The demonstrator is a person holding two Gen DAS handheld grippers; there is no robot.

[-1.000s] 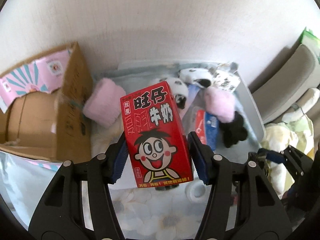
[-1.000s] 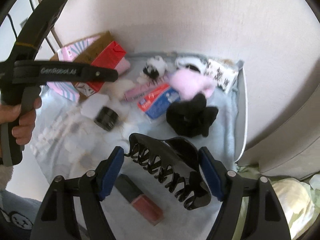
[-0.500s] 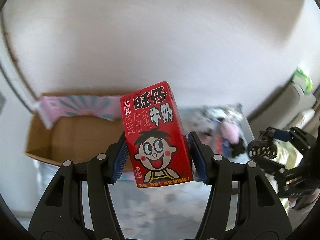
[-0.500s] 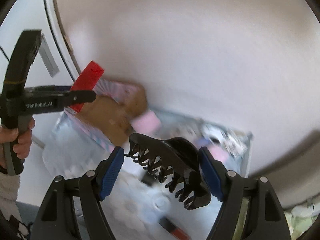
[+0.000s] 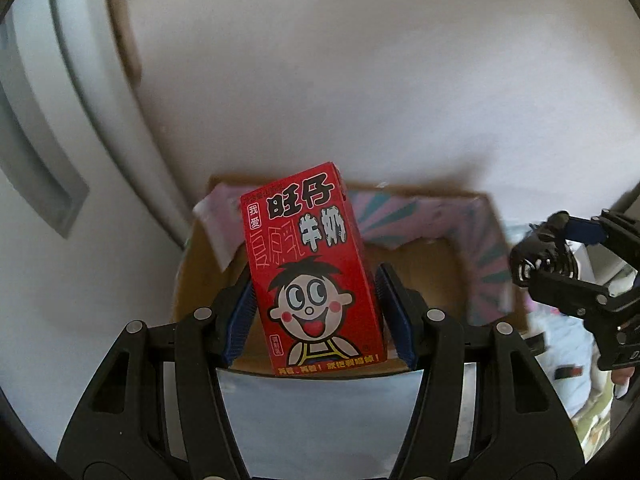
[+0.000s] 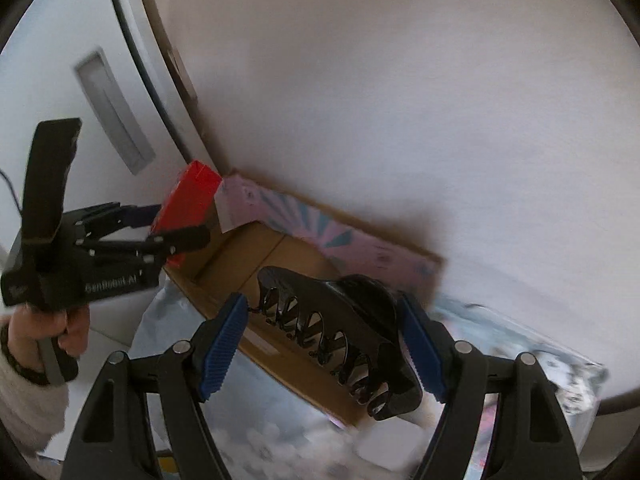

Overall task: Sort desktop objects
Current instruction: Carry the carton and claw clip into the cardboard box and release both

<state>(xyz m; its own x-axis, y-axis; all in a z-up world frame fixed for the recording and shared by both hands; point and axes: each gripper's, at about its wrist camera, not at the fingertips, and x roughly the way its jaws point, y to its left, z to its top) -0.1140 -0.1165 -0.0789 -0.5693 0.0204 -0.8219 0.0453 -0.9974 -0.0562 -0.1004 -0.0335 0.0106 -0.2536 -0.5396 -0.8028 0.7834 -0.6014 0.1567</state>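
Ahead of and above both grippers rises a plain, matt off-white wall point(image 5: 360, 80) that fills most of each view, evenly lit by soft daylight with a faint shadow low down. To the upper left of the grippers stands a pale grey-white panel with a recessed rectangular grey handle slot point(image 6: 114, 110), perhaps a cupboard or wardrobe door, though blur leaves that uncertain. A thin brown wooden edge strip point(image 6: 172, 60) runs between that panel and the wall. Below the grippers lies a pale blue cloth with a blurred white floral print point(image 6: 272, 432) covering the surface. Far to the lower right of the left gripper a strip of light green fabric point(image 5: 596, 428) shows at the frame's rim.
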